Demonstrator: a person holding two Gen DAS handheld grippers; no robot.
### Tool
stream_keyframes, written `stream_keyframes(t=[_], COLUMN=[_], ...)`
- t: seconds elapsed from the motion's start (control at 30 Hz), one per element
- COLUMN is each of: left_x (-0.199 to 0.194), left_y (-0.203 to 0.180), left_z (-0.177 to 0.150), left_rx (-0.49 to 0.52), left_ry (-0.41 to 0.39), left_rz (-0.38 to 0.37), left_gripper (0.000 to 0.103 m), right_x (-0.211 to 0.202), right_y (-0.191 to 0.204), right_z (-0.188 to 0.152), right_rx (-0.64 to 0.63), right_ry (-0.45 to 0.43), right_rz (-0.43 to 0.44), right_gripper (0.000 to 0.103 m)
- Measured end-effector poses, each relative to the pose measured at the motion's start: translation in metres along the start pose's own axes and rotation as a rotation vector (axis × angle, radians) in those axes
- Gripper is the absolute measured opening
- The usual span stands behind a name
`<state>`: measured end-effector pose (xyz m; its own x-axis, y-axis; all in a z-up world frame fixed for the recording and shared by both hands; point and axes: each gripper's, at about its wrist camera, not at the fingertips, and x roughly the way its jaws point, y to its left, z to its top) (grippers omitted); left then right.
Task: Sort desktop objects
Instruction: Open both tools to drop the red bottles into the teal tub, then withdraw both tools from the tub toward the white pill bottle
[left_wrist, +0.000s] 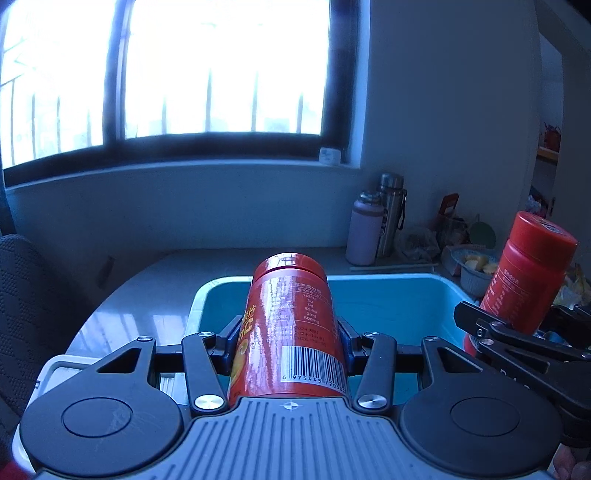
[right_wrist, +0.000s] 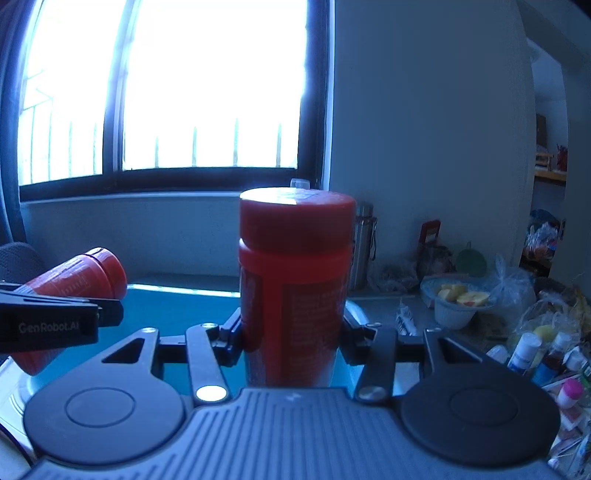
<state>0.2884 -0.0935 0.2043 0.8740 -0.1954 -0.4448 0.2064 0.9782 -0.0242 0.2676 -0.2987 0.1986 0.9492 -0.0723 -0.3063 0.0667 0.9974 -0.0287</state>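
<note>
My left gripper (left_wrist: 290, 341) is shut on an orange-red vitamin bottle (left_wrist: 291, 317) with a barcode label, held above the blue bin (left_wrist: 399, 295). My right gripper (right_wrist: 291, 336) is shut on a red bottle with a wide red cap (right_wrist: 295, 273), held upright over the bin's right side (right_wrist: 177, 306). The red bottle also shows at the right of the left wrist view (left_wrist: 528, 273), and the left bottle shows at the left of the right wrist view (right_wrist: 74, 284).
Two flasks (left_wrist: 373, 229) stand at the back of the grey table (left_wrist: 155, 288). A bowl of fruit (right_wrist: 458, 299), plastic bags and several small bottles (right_wrist: 524, 350) crowd the table's right side. A white tray (left_wrist: 59, 373) lies at the left of the bin.
</note>
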Motion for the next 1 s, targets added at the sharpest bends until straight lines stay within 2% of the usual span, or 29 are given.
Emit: stream_keyframes(t=[0.3, 0.33, 0.37, 0.4, 0.43, 0.47, 0.53, 0.63, 0.83, 1.0], left_x=[0.032, 0.033, 0.034, 0.035, 0.034, 0.032, 0.030, 0.025, 0.027, 0.018], left_y=[0.020, 0.022, 0.024, 0.026, 0.024, 0.023, 0.022, 0.022, 0.026, 0.027], left_z=[-0.010, -0.009, -0.008, -0.008, -0.007, -0.006, -0.005, -0.001, 0.001, -0.002], left_rx=[-0.025, -0.031, -0.037, -0.042, -0.023, -0.007, 0.015, 0.032, -0.001, 0.001], left_ry=[0.071, 0.072, 0.072, 0.073, 0.066, 0.055, 0.036, 0.013, 0.022, 0.018], left_rz=[-0.028, -0.029, -0.031, -0.032, -0.026, -0.019, -0.015, -0.022, -0.016, -0.002], left_gripper=[0.051, 0.053, 0.053, 0.061, 0.075, 0.080, 0.086, 0.088, 0.089, 0.089], right_x=[0.036, 0.038, 0.040, 0.041, 0.041, 0.041, 0.038, 0.038, 0.038, 0.036], right_y=[0.005, 0.005, 0.006, 0.006, 0.006, 0.005, 0.003, 0.005, 0.012, 0.010], right_z=[-0.017, -0.018, -0.018, -0.019, -0.019, -0.018, -0.016, -0.010, -0.003, -0.003], right_rx=[0.039, 0.042, 0.042, 0.043, 0.049, 0.055, 0.074, 0.065, 0.017, 0.024], right_ry=[0.118, 0.129, 0.133, 0.130, 0.125, 0.121, 0.107, 0.087, 0.060, 0.057], right_rz=[0.007, 0.009, 0.008, 0.004, -0.001, -0.006, -0.005, 0.001, 0.017, 0.031], right_gripper=[0.050, 0.053, 0.062, 0.070, 0.083, 0.086, 0.087, 0.087, 0.087, 0.088])
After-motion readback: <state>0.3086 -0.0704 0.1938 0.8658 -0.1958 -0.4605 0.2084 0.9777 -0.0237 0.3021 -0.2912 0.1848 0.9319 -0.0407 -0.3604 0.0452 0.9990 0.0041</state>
